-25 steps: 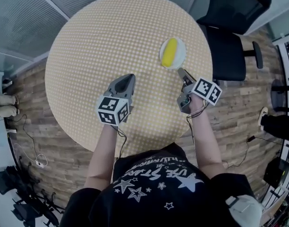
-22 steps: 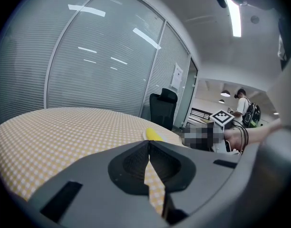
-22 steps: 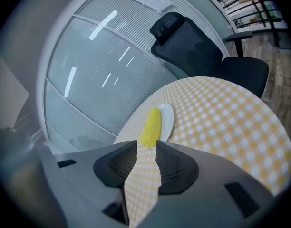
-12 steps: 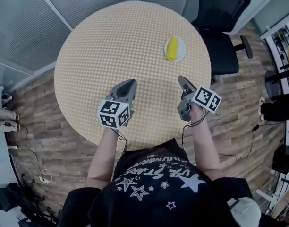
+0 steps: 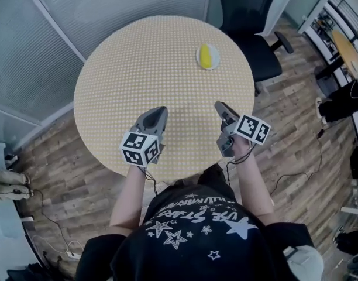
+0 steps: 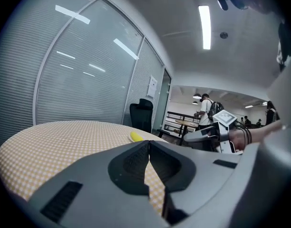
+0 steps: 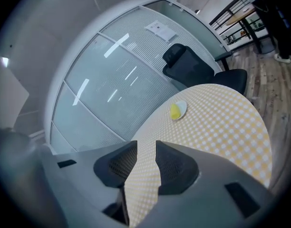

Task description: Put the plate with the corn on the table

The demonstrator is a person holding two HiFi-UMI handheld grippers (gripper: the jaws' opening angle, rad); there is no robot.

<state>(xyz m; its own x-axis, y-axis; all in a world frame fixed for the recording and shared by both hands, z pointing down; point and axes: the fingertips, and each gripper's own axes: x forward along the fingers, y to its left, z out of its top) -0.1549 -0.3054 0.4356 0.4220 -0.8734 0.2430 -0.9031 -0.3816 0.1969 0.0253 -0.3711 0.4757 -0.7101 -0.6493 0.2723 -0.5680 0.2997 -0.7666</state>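
Left gripper (image 5: 158,111) hovers at lower centre, jaws pressed together on nothing; right gripper (image 5: 219,106) is just to its right, jaws slightly spread (also empty). The plate (image 5: 198,55) with the corn (image 5: 207,55) sits upper right on the round table (image 5: 138,63), well apart from both.

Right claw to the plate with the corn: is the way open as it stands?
Probably yes. Only bare table lies between the right claw and the plate with the corn, and its jaws stand apart, empty. The plate sits toward the far edge, so expect a forward stretch.
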